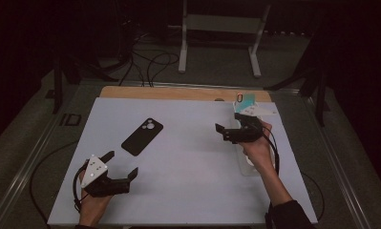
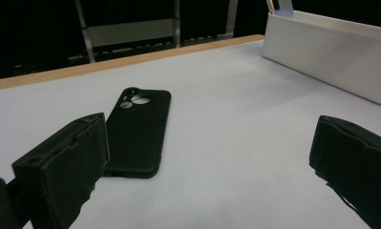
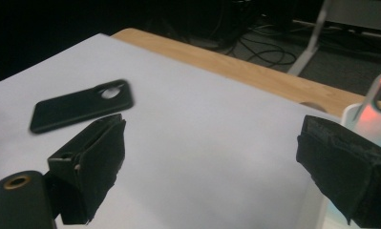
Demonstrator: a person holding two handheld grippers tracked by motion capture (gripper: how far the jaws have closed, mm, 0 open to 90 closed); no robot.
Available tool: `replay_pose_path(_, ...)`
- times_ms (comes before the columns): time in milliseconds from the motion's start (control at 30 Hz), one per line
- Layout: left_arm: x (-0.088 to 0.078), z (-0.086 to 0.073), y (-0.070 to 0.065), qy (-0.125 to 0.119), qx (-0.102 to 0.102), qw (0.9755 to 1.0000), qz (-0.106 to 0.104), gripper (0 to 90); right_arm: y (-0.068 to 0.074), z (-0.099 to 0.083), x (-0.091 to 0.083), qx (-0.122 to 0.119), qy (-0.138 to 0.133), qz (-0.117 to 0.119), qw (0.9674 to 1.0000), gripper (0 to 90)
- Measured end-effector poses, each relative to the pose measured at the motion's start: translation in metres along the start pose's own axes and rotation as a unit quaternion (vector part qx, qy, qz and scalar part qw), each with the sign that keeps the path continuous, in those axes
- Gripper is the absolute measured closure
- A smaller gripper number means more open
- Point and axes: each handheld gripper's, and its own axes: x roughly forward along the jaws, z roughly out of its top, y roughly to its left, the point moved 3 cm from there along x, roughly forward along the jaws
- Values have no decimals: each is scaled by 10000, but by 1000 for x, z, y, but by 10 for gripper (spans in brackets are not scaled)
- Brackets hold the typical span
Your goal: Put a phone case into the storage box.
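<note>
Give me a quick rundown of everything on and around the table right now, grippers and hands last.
Black rubbery phone case: 1, black, lying flat left of centre on the white sheet, camera cut-out toward the far edge.
White rectangular plastic tray: 1, white, at the right side of the sheet, holding pale packaged items.
White sheet: 1, white, covering the tabletop.
Wooden table edge: 1, tan, along the far side.
White metal stand: 1, white, on the floor beyond the table.
Cables: several, black, on the floor.
Left gripper: 1, black, near-left, jaws open.
Right gripper: 1, black, beside the tray, jaws open.
Hands: 2, holding the grippers.
</note>
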Motion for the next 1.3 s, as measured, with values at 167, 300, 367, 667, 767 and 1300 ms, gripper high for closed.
replay_pose_path(167,-1,1,1,-27,-56,10000,-5,3,9,-15,-16,-97,-167,176,9997,93)
replay_pose_path(300,-2,2,4,-39,-67,10000,33,3,12,-29,-29,-131,-229,227,9994,119)
replay_pose_path(367,-2,2,4,-39,-79,10000,45,3,14,-36,-37,-231,-372,141,9989,134)
replay_pose_path(667,-6,6,10,-121,-147,9998,111,3,13,-70,-61,-169,-668,145,9975,145)
replay_pose_path(767,-8,7,13,-129,-175,9996,162,3,13,-84,-69,-93,-659,173,9976,144)
replay_pose_path(1300,-8,13,21,-72,-209,9989,418,3,11,-98,-76,-47,-745,110,9971,138)
